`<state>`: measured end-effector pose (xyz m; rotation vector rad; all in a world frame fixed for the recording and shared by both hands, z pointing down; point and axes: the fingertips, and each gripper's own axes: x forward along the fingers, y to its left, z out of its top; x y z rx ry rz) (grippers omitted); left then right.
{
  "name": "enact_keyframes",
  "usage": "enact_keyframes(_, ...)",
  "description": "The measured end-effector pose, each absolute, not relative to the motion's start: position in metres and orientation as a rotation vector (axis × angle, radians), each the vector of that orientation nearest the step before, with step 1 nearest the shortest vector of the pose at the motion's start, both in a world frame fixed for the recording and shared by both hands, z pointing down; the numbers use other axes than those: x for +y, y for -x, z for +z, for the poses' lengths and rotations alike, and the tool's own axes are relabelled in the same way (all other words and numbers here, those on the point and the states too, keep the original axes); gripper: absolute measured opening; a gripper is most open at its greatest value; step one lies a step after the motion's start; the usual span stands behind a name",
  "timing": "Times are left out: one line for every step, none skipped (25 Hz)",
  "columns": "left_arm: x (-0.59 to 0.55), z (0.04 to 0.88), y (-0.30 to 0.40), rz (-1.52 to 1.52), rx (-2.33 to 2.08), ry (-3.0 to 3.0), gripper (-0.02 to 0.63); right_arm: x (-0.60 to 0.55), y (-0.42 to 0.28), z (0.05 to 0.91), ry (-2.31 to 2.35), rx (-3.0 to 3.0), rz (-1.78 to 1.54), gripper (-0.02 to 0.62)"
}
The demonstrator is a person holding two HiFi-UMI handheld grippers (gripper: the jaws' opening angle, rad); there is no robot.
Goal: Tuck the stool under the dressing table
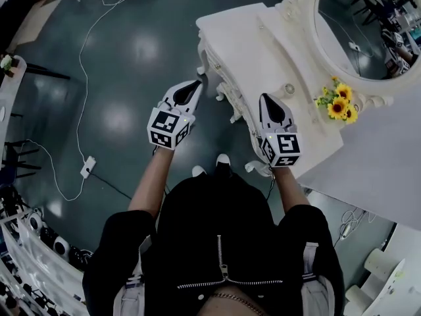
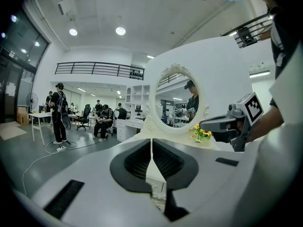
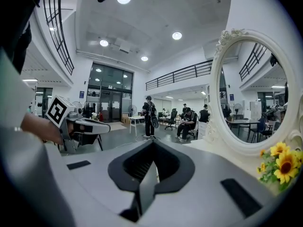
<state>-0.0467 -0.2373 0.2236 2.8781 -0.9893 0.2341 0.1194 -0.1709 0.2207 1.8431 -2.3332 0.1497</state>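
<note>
Nearest, both of the person's arms reach forward, roughly parallel and bent slightly at the elbow, each hand holding a gripper that points a little below level. The left gripper (image 1: 196,84) has its jaws pressed together with nothing between them, and so does the right gripper (image 1: 266,99). The left gripper hangs over the floor (image 1: 118,64), its tip just beside the carved front edge of the dressing table (image 1: 263,51). The right gripper sits over that edge, nearer the person. Farther right on the tabletop stand sunflowers (image 1: 339,104), with the oval mirror (image 1: 365,25) beyond them.
</note>
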Motion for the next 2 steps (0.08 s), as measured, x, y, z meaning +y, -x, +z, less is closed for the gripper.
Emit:
enact_keyframes(-0.2369,0.2241,0.0481,0.235,-0.990,-2.876,0.028,-0.1705,-0.1182,0.2210,-1.842,-2.332,0.150,0.003)
enact_keyframes(-0.2365,0.2247,0.0495,0.236,-0.991,-2.874,0.028,-0.1701,-0.1171,0.2212,-1.840,-2.332,0.150,0.003)
